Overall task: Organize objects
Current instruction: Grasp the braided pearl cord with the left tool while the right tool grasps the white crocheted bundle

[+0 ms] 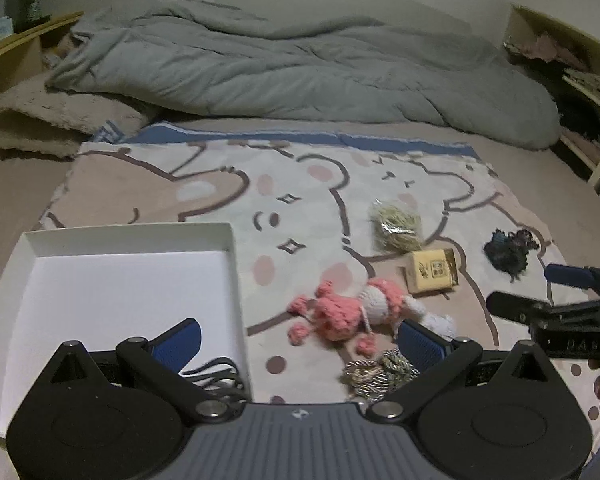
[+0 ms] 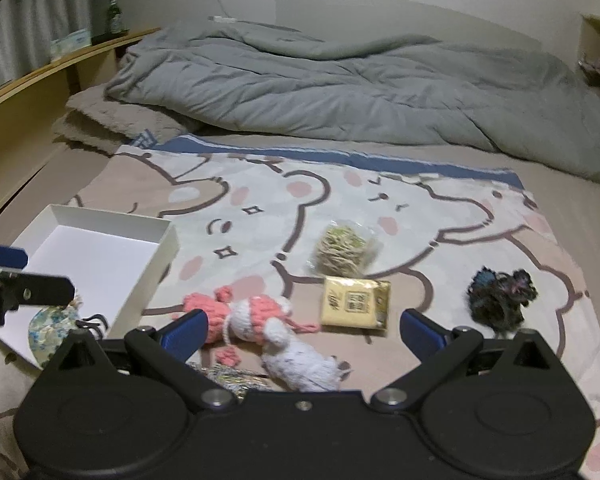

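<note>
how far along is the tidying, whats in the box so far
Early. The white box holds a floral pouch and a black cord. Both hand-held grippers, left and right, are open and empty. Still on the blanket: knitted doll, yellow packet, rubber bands, dark tangle.

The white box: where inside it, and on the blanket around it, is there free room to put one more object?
The white box is bare across its far part; its near corner holds a floral pouch. The blanket is free beyond the box. Crowded: between the knitted doll, yellow packet and rubber-band bag.
</note>
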`<state>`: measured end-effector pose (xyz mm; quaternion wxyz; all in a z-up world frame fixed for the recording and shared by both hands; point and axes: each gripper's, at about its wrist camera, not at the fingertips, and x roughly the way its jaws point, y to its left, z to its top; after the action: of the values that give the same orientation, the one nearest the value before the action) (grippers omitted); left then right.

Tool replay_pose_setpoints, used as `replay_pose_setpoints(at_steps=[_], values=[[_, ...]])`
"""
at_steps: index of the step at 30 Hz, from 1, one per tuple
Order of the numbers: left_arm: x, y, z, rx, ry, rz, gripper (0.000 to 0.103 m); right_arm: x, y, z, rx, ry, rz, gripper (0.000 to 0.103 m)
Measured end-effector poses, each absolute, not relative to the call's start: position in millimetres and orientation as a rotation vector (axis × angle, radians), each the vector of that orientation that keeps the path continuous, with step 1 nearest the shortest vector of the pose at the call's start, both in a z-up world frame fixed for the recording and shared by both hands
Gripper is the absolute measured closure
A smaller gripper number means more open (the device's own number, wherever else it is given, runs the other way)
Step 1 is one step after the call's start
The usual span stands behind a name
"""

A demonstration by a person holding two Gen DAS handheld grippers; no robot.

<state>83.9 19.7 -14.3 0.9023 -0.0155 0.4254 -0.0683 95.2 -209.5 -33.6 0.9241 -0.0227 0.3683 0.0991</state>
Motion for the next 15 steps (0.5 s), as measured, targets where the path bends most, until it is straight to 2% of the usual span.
replay_pose_setpoints(at_steps=[13,15], values=[[97,-35,-56,-0.002,0.989,-0.208,0.0,119,-241,-65,0.007,0.808,0.146,0.0],[97,-43,-65,-0.005,1.011,-0.212,0.0,125,-242,-71,0.003,0.829,0.155,0.004]])
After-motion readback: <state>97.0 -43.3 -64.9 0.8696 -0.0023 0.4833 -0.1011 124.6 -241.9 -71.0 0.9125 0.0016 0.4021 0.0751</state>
